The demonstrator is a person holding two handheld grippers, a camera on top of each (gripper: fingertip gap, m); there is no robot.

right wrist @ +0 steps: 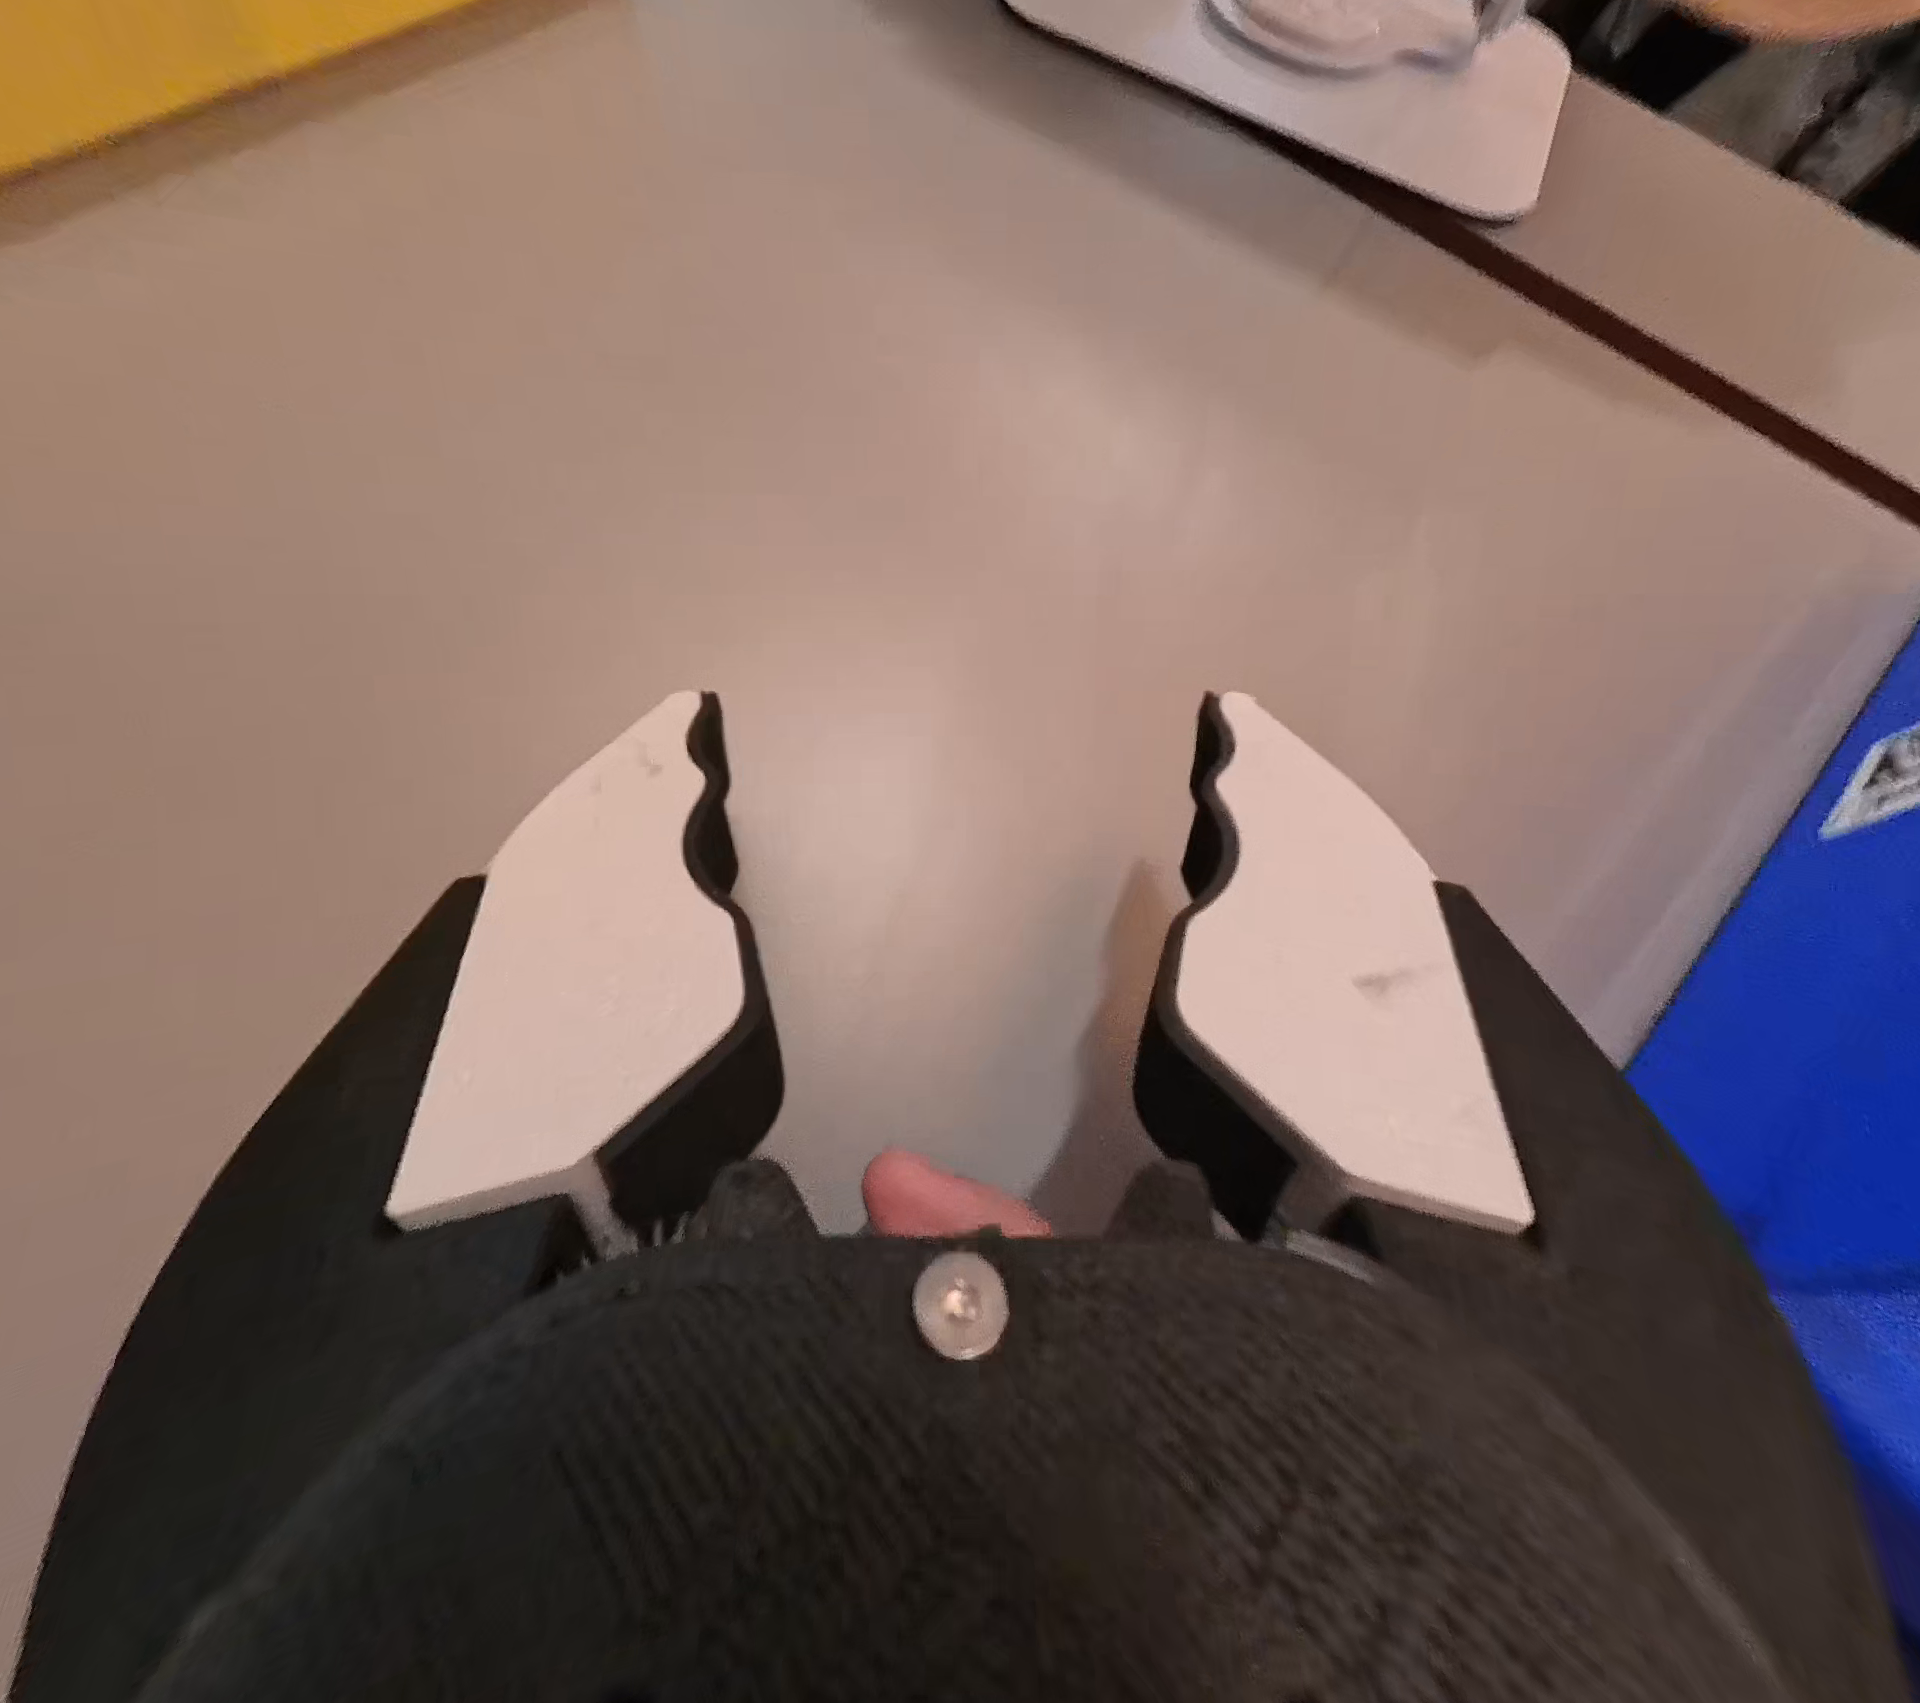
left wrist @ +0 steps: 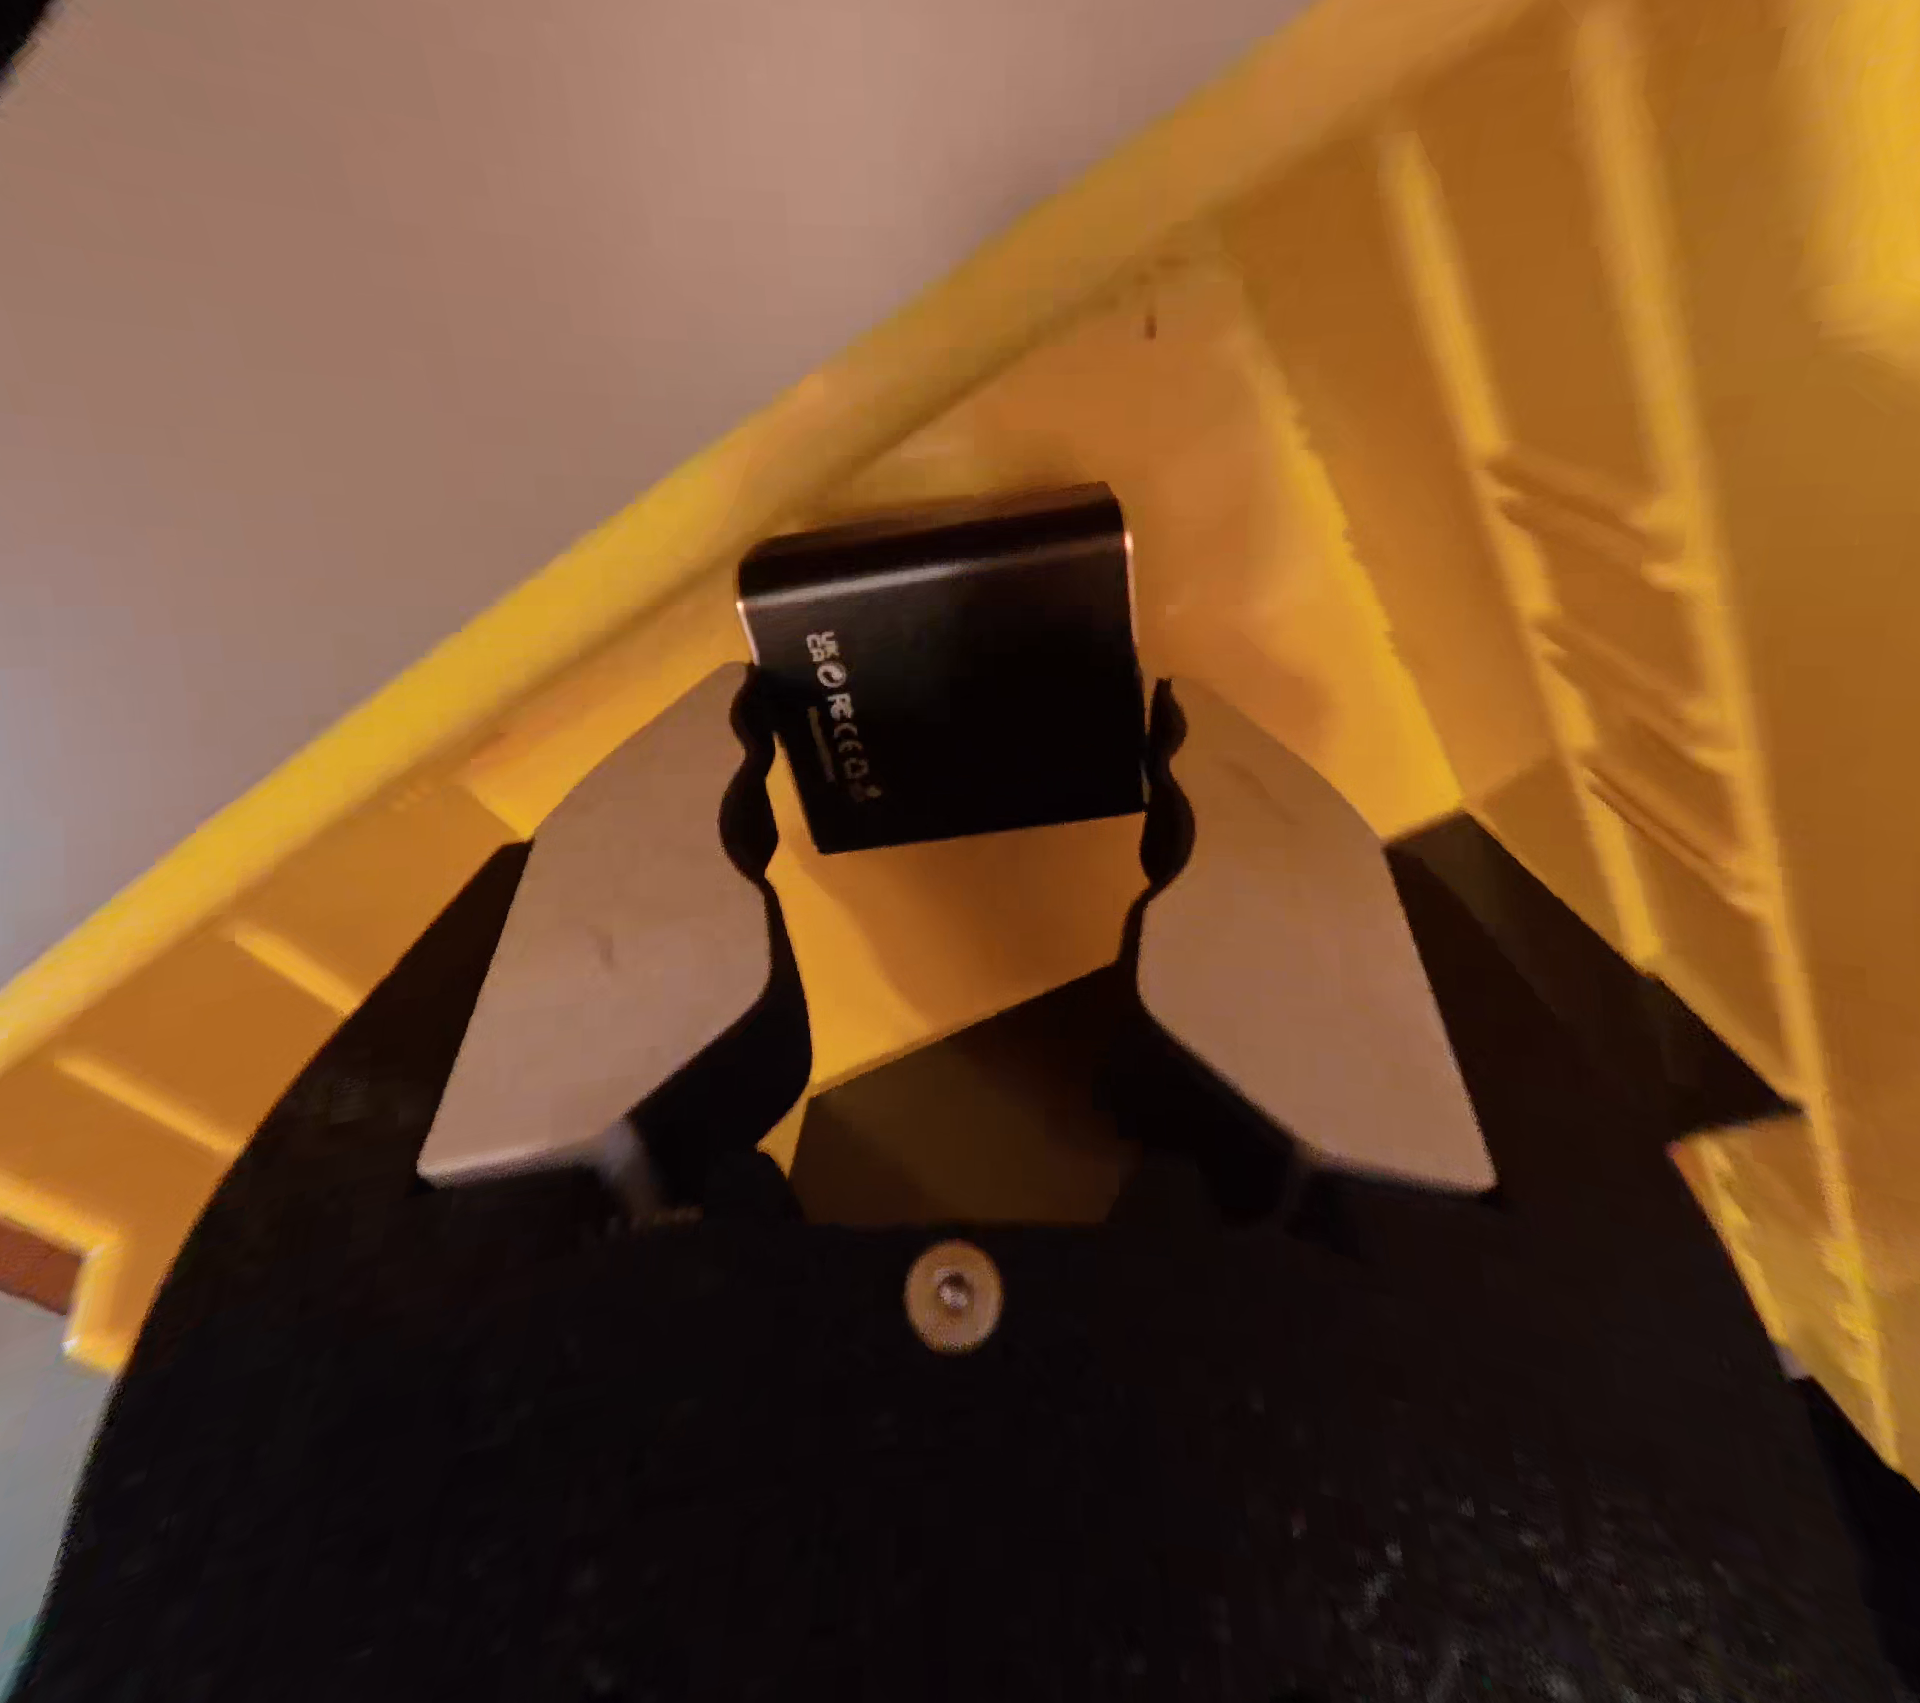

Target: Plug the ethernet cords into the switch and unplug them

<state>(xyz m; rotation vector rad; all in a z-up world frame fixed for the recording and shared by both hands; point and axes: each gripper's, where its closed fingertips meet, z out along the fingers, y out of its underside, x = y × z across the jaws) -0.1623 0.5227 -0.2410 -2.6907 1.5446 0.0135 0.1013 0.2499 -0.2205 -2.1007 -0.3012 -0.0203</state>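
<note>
In the left wrist view, the left gripper (left wrist: 951,734) clamps a small black switch (left wrist: 951,666) over the inside of a yellow bin (left wrist: 1455,406) (no cords show). In the right wrist view, the right gripper (right wrist: 956,780) hangs wide and empty above the grey table (right wrist: 727,406). This looks like setup: next, the switch needs setting down, then a cord found.

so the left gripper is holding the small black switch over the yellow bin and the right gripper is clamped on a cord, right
Not quite. The right gripper is open and empty, with only bare grey table between its fingers, as the right wrist view shows. The rest stands: the left gripper holds the small black switch over the yellow bin.
</note>
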